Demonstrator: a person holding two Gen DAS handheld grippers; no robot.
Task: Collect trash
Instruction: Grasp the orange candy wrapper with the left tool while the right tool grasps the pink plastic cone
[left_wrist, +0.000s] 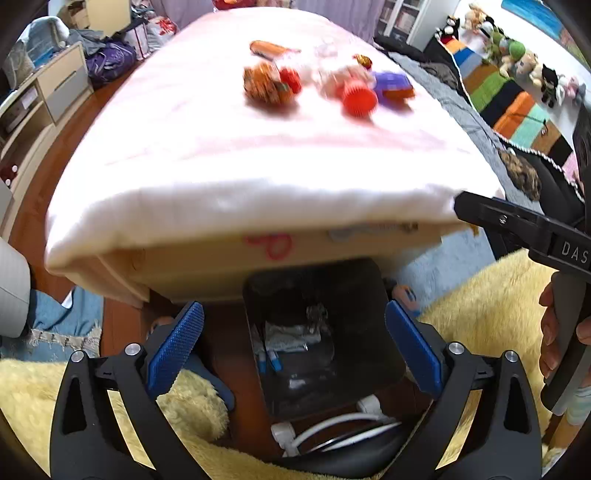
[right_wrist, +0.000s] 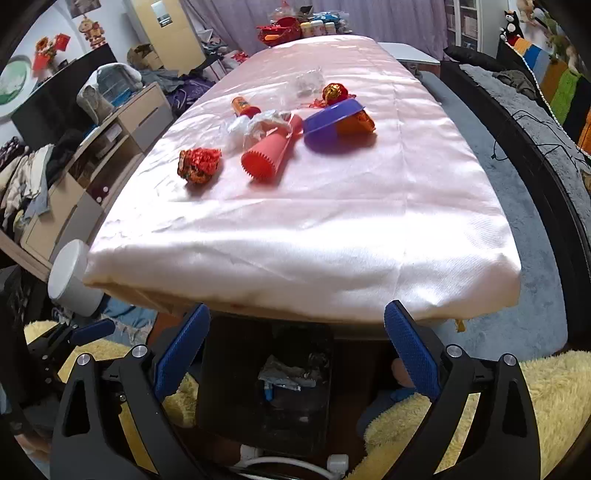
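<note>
A black bin (left_wrist: 354, 295) stands on the floor under the near edge of the pink-clothed table (left_wrist: 221, 177). Crumpled silvery trash (left_wrist: 291, 332) lies inside it. My left gripper (left_wrist: 293, 314) hangs open above the bin with nothing between its blue pads. My right gripper (right_wrist: 297, 314) also stands open and empty over the bin (right_wrist: 229, 369). On the table lie a red-gold crumpled wrapper (right_wrist: 199, 164), a red ribbed cup (right_wrist: 264, 157), clear plastic (right_wrist: 251, 125), a purple bowl (right_wrist: 330, 120), an orange wrapper (right_wrist: 356, 123) and an orange tube (right_wrist: 243, 105).
A yellow fluffy rug (left_wrist: 491, 314) flanks the bin. A white power strip with cables (left_wrist: 332, 424) lies on the floor just in front of it. A white cylinder (right_wrist: 72, 277) stands at the table's left corner. A cabinet (right_wrist: 110, 147) is on the left, a dark bed (right_wrist: 535, 147) on the right.
</note>
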